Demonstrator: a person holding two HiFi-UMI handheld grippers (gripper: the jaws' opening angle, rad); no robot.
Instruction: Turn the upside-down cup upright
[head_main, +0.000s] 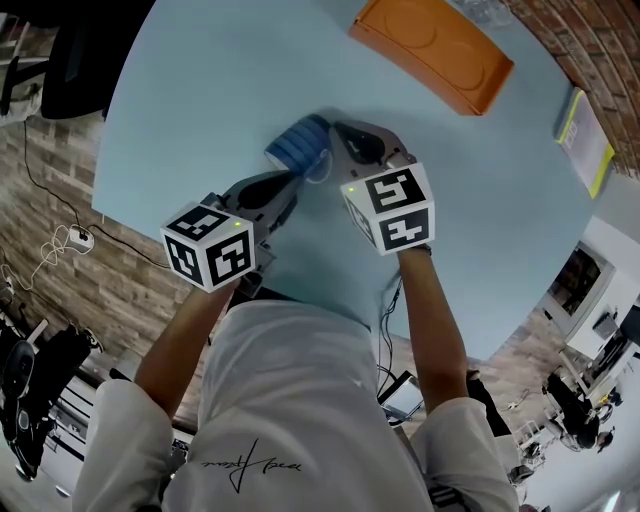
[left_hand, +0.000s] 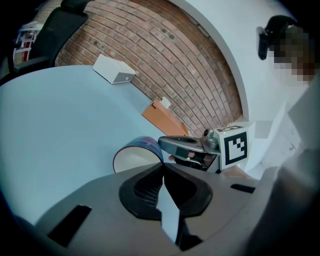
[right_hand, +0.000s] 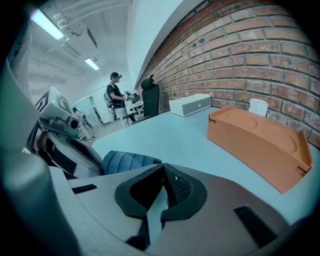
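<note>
Toward my side of the round surface (head_main: 230, 70), the blue cup (head_main: 300, 143) lies on its side, its mouth facing the left hand-held gripper (head_main: 296, 180). That gripper's jaws are drawn together right at the rim; I can't tell whether they pinch it. The right hand-held gripper (head_main: 338, 138) sits just beside the cup, jaws together on nothing, with bare surface beyond reaching the orange tray (head_main: 430, 50) at the far edge.
</note>
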